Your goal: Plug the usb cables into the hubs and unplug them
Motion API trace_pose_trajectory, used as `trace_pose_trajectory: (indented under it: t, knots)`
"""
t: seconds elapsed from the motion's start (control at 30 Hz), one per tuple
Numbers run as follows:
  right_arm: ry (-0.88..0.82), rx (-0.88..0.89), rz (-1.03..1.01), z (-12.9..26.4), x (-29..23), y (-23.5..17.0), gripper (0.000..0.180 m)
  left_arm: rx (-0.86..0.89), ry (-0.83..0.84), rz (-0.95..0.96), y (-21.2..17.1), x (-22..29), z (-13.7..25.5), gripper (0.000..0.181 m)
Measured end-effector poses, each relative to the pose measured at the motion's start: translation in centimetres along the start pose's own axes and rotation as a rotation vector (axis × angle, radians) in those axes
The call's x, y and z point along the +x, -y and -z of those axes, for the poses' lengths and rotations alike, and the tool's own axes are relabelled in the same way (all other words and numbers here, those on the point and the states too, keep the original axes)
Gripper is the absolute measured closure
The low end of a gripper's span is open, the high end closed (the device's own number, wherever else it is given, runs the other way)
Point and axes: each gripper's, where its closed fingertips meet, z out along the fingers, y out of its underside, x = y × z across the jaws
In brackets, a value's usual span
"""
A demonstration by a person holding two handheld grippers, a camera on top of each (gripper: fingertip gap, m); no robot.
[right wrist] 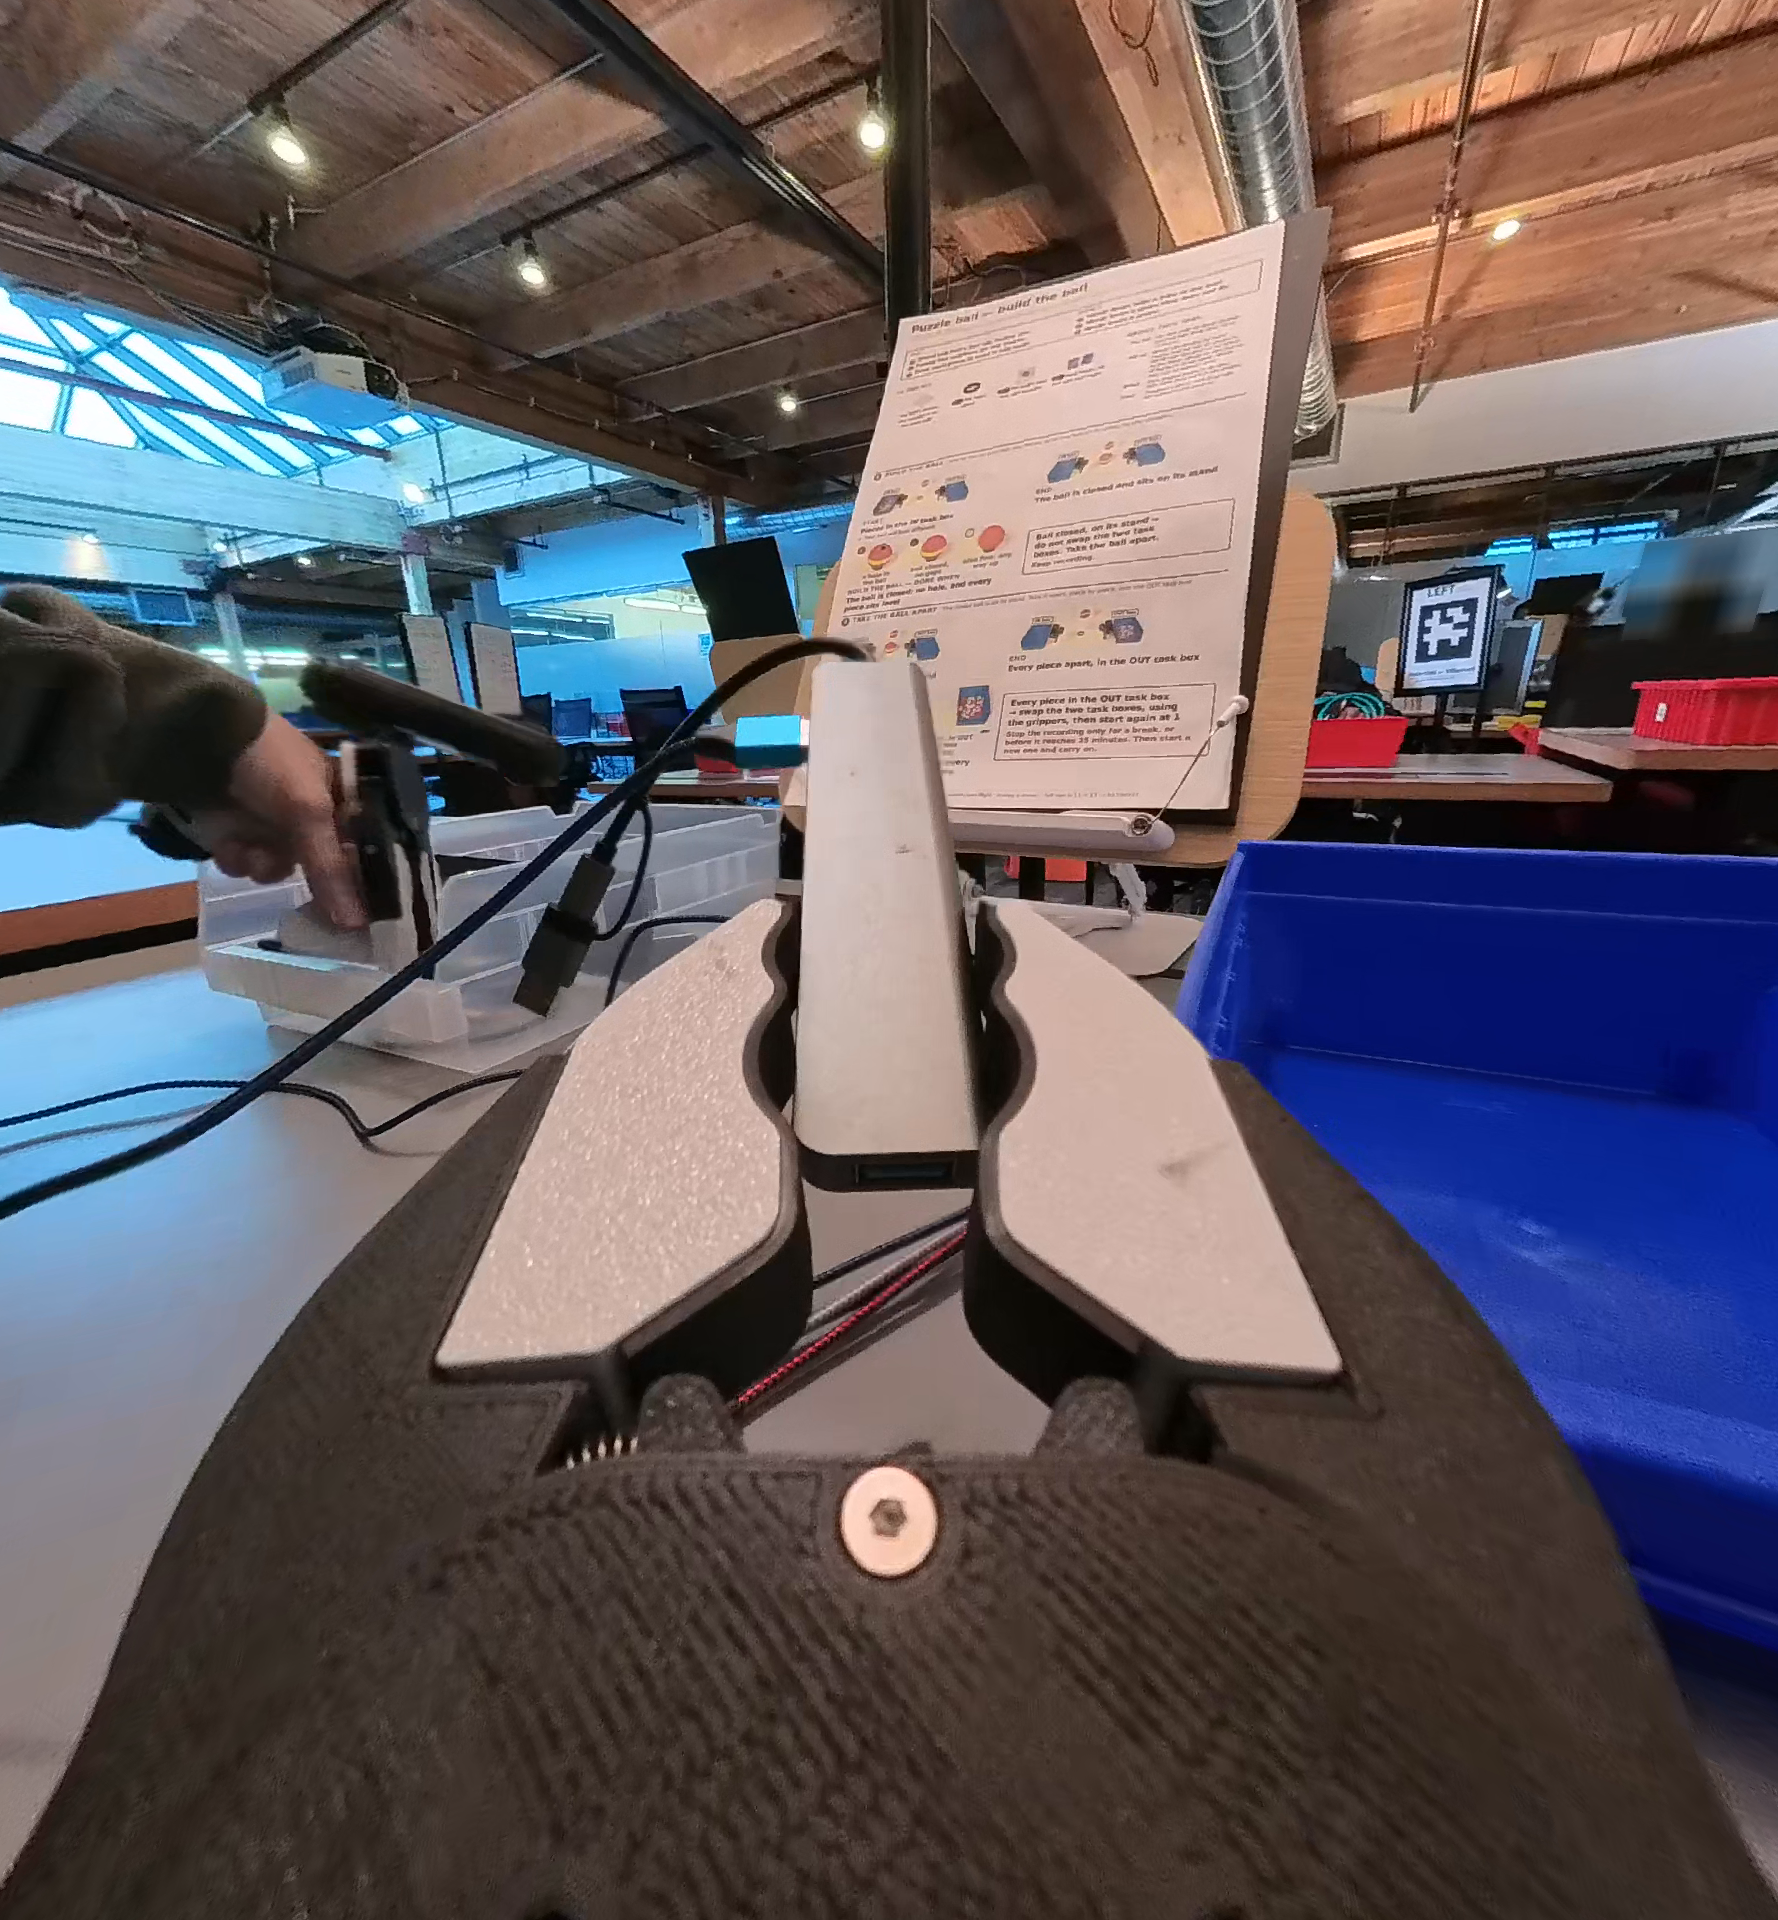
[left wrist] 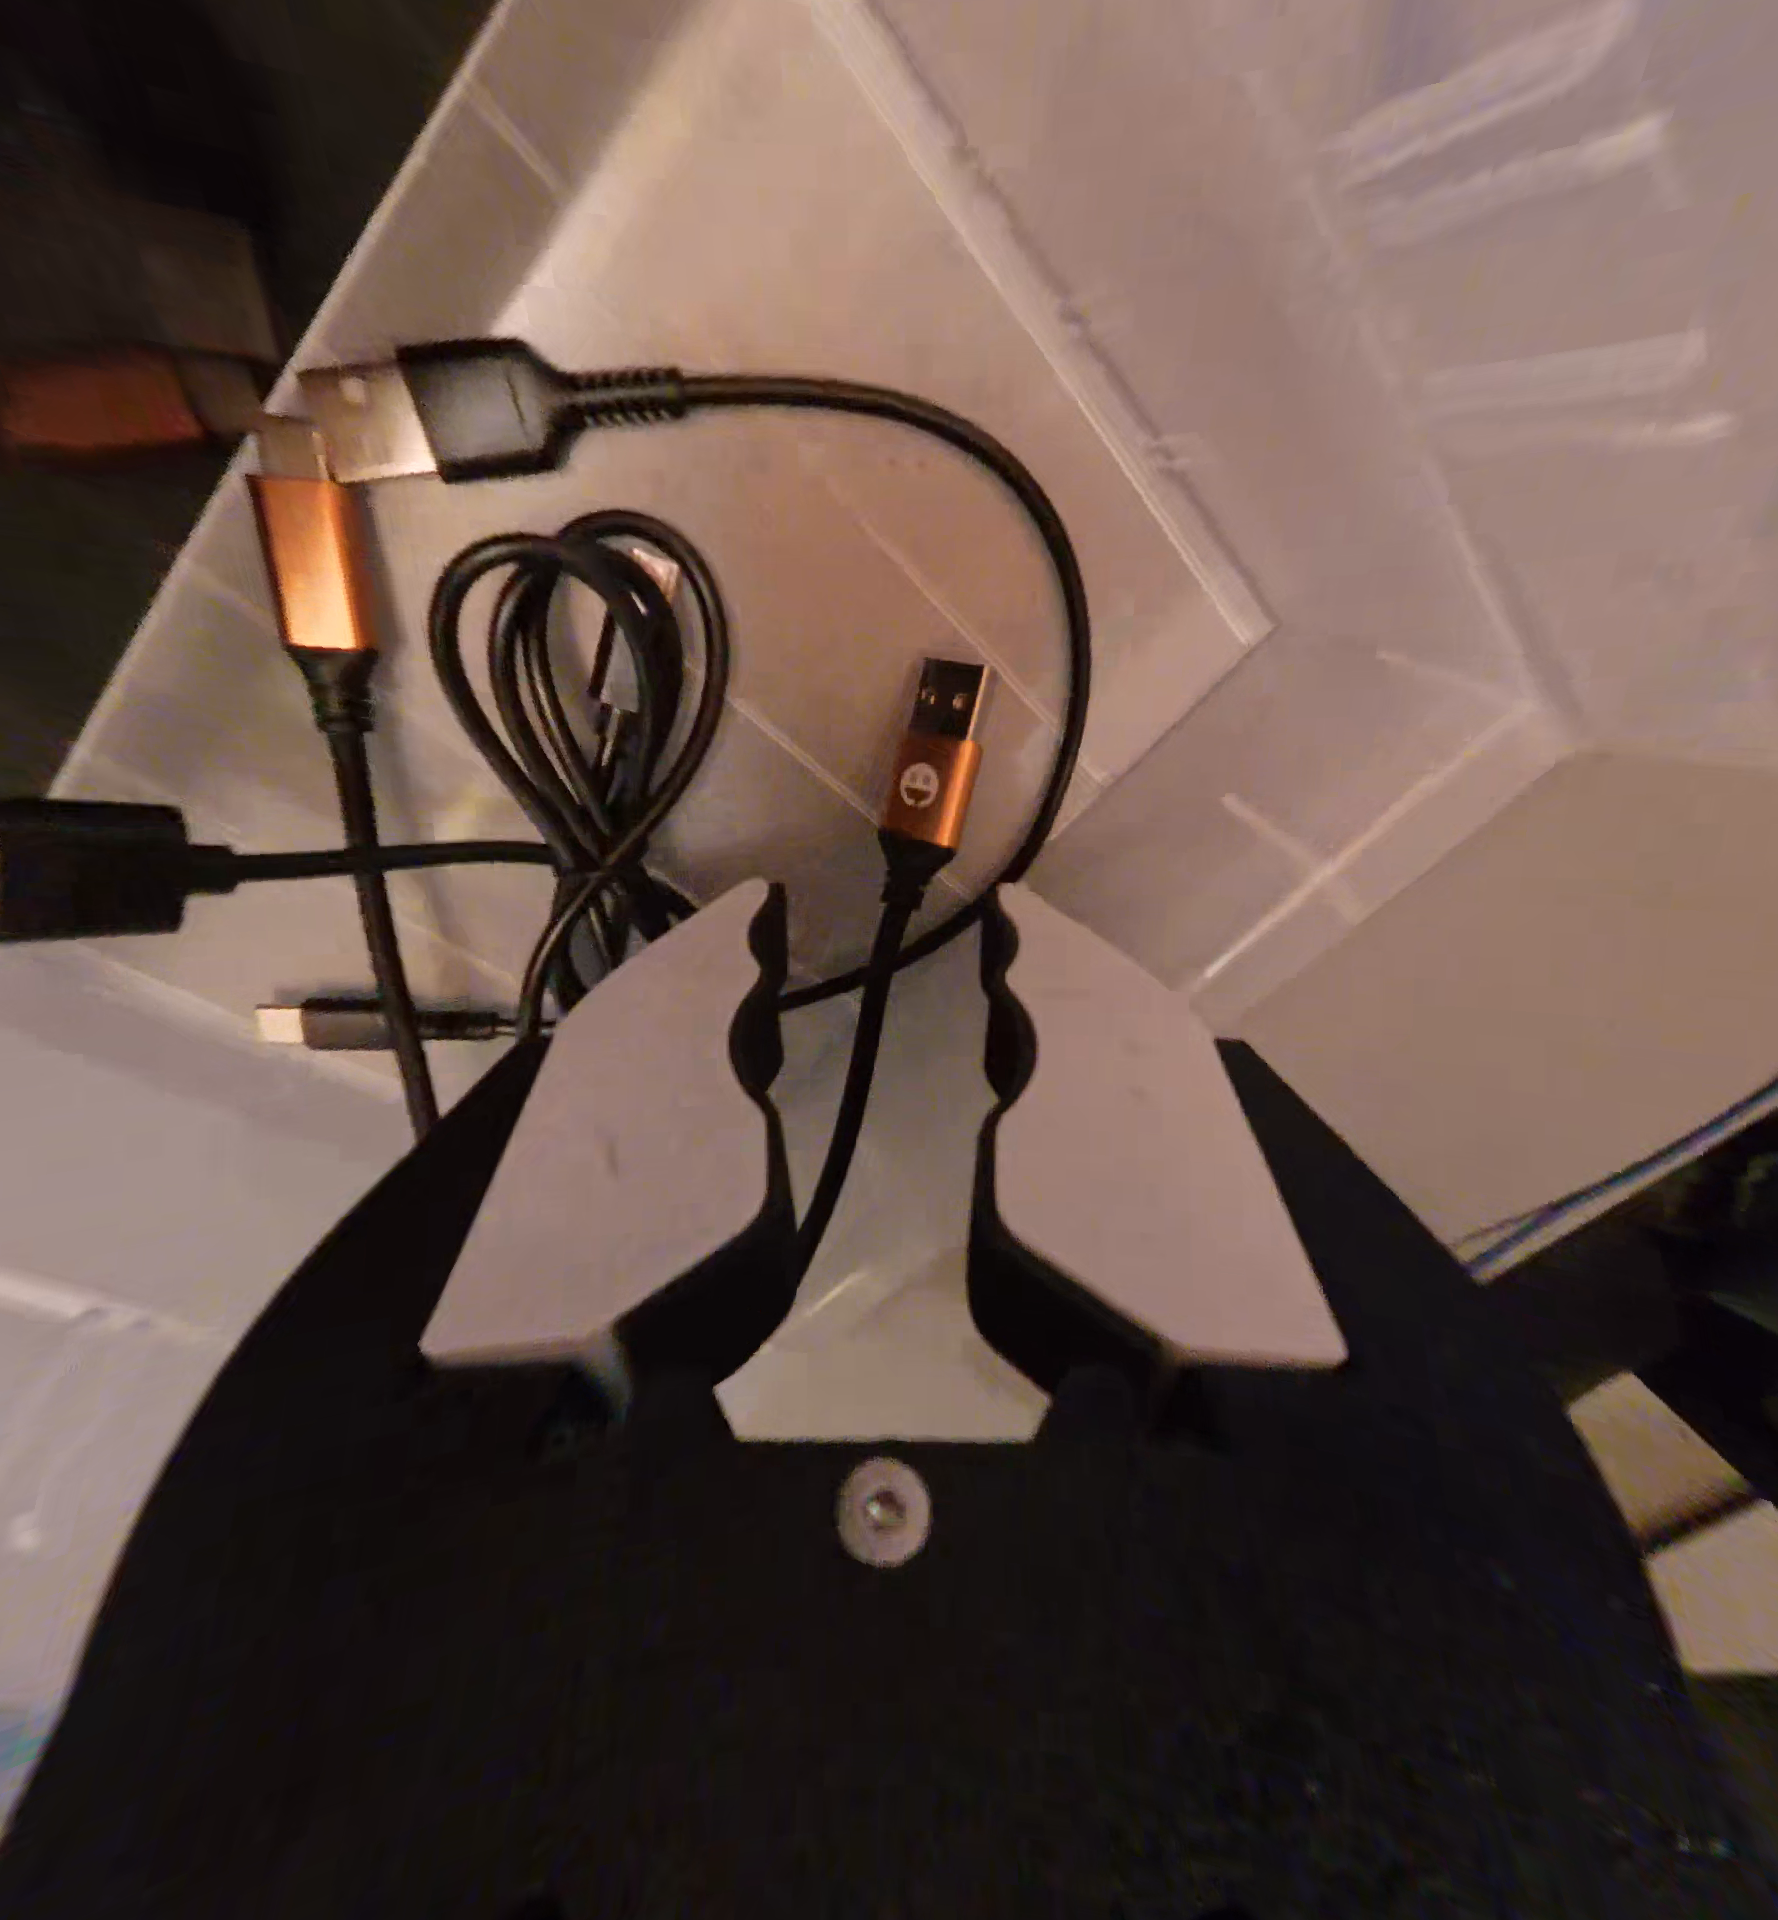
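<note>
My left gripper [left wrist: 885, 899] is open, low over a clear plastic box [left wrist: 864, 312] that holds several USB cables. An orange-sleeved USB plug [left wrist: 935, 750] lies just past the fingertips, and its black cable runs loosely back between the jaws. A black USB plug [left wrist: 459, 410], a second orange plug [left wrist: 311, 566] and a coiled black cable [left wrist: 578, 675] lie further in. My right gripper [right wrist: 885, 914] is shut on a silver USB hub [right wrist: 874, 790], held pointing forward above the table. The hub's dark cable [right wrist: 511, 883] arcs left, and a dark plug [right wrist: 558, 945] hangs by it.
A blue bin [right wrist: 1539, 1143] stands close on the right. An instruction sheet on a stand [right wrist: 1072, 540] is behind the hub. The clear box [right wrist: 345, 997] sits at the left, with a person's hand and the left gripper [right wrist: 386, 842] in it. Cables trail across the grey table [right wrist: 189, 1195].
</note>
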Motion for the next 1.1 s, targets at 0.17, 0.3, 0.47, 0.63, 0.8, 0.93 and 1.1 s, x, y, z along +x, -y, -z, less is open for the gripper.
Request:
trace_pose_trajectory:
  t: [0.17,0.3,0.47,0.63,0.8,0.93,1.1]
  knots:
    - [0.008,-0.006,0.013,-0.2,-0.2,-0.1,0.147,-0.056,-0.114,0.085,-0.3,0.2,-0.5,0.175]
    - [0.009,-0.002,0.011,-0.2,-0.2,-0.1,0.147,0.152,-0.104,0.04,1.3,-0.1,2.1,0.175]
    - [0.002,0.005,-0.003,-0.1,0.0,0.0,0.147,0.578,-0.031,-0.192,3.3,3.0,10.2,0.175]
    - [-0.006,0.015,-0.02,0.0,0.3,0.1,0.148,0.905,0.099,-0.559,2.5,10.9,18.1,0.175]
    - [-0.011,0.028,-0.02,0.3,0.5,0.4,0.148,0.98,0.211,-0.683,1.2,17.9,20.4,0.175]
    - [-0.028,0.032,0.011,0.8,0.9,0.6,0.148,0.912,0.223,-0.597,0.8,22.0,18.9,0.175]
    - [-0.057,0.037,0.024,1.3,1.8,0.8,0.148,0.882,0.021,-0.51,0.7,27.5,16.1,0.175]
